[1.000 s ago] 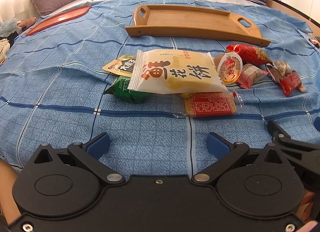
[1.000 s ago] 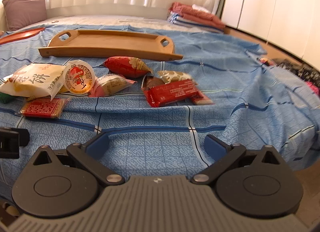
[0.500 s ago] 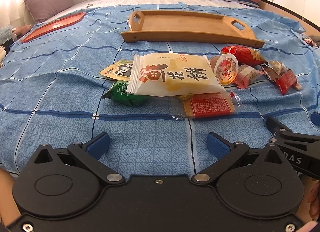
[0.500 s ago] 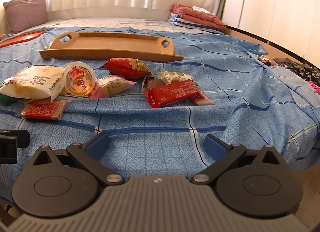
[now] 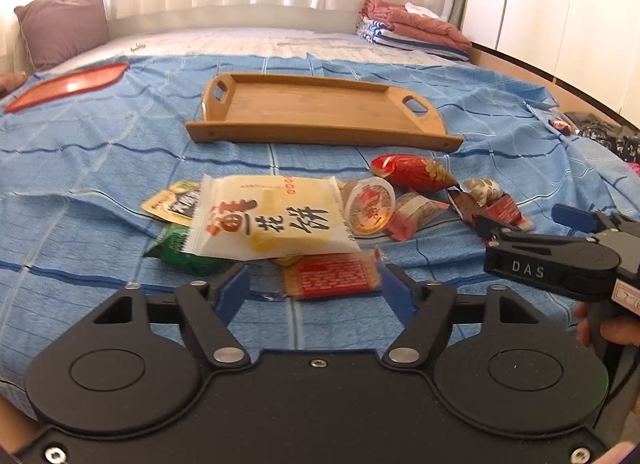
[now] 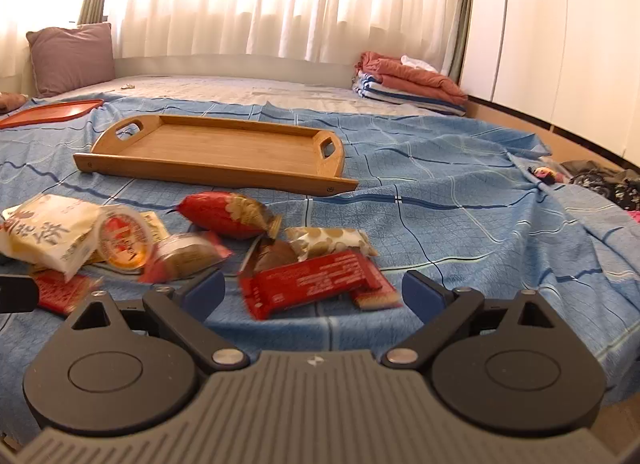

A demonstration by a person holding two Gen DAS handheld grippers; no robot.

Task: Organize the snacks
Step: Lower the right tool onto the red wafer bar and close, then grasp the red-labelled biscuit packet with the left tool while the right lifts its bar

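Observation:
Snacks lie in a heap on the blue bedspread in front of a wooden tray (image 5: 320, 132) (image 6: 208, 172). My left gripper (image 5: 316, 292) is closing, with a flat red packet (image 5: 330, 274) between its blue fingers, and I see no firm press on it. Just beyond lie a big white-and-yellow packet (image 5: 268, 220), a green packet (image 5: 180, 252) and a jelly cup (image 5: 370, 204). My right gripper (image 6: 314, 292) stands wide, its jaws starting to close, on either side of a long red bar (image 6: 316, 284) without touching it. A red pillow pack (image 6: 228, 214) lies behind.
A flat red tray (image 5: 68, 84) and a mauve pillow (image 5: 64, 24) sit at the far left. Folded bedding (image 5: 412, 28) is stacked at the far right. Dark clothing (image 6: 600, 180) lies at the bed's right edge. A person's hand (image 5: 616, 328) holds the right gripper's handle.
Both grippers have come forward to the snacks and tilted up. The left jaws have narrowed around the flat red packet. The long red bar now sits between the right fingers.

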